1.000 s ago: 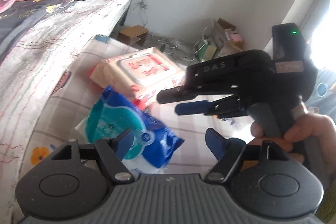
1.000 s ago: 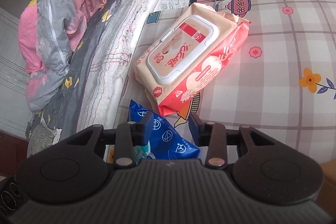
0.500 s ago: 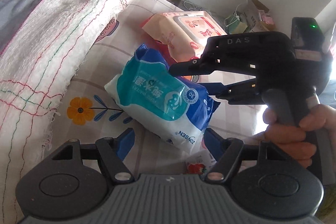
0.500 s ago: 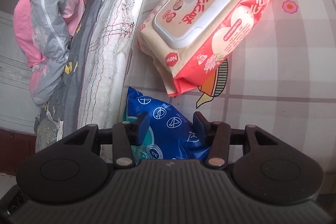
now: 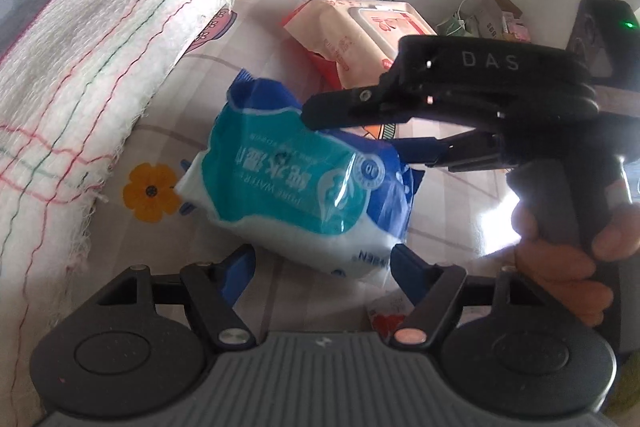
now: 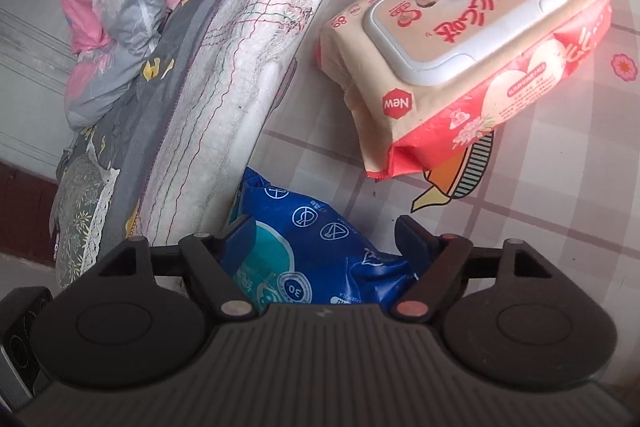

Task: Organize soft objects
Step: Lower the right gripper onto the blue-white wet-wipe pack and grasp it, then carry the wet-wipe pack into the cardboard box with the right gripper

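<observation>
Presently, your right gripper [image 6: 325,241] has its jaws opening, the blue wipes pack [image 5: 296,195] lying between them with neither pad pressing it. Your left gripper [image 5: 323,269] holds its jaws apart around the pack's near end, also clear of it. The pack rests on the checked, flower-printed surface [image 5: 256,39], just beside the mattress edge [image 5: 100,39]. The larger peach and red wipes pack [image 6: 468,39] lies farther out on that surface, near the blue pack but apart from it.
</observation>
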Action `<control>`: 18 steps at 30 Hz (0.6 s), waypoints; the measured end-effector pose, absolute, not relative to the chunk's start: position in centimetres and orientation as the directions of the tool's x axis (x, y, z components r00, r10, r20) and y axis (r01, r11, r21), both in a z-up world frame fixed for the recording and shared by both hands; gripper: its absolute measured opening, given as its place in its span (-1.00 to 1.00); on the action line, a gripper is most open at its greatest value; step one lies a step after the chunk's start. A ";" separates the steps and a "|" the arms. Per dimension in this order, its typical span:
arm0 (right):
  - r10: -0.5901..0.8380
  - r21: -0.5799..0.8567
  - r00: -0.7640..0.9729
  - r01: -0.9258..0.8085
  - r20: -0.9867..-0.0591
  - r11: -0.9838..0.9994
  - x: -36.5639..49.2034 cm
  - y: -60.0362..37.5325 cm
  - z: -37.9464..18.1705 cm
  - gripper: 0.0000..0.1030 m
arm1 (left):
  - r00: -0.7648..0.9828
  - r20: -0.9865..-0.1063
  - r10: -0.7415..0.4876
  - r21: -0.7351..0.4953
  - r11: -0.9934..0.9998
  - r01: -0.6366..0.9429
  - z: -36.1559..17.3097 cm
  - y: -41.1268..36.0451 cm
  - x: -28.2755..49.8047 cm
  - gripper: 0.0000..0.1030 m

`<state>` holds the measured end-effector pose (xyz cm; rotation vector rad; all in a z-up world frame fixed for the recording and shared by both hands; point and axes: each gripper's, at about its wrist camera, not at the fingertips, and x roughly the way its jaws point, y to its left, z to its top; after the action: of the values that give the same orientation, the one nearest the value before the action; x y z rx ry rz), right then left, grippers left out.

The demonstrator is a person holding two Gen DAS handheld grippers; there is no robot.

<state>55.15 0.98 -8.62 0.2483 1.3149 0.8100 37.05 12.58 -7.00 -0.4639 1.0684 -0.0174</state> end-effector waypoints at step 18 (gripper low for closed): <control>0.706 0.631 0.027 -0.425 -0.708 0.649 54.7 -0.1 -5.9 -0.09 | 0.669 -0.738 -0.088 -0.309 0.926 -0.219 -2.0 12.1 36.9 0.33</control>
<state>54.70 -0.07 -5.88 0.2731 1.2687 0.8899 36.88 12.08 -2.00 -0.3926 0.8400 0.0761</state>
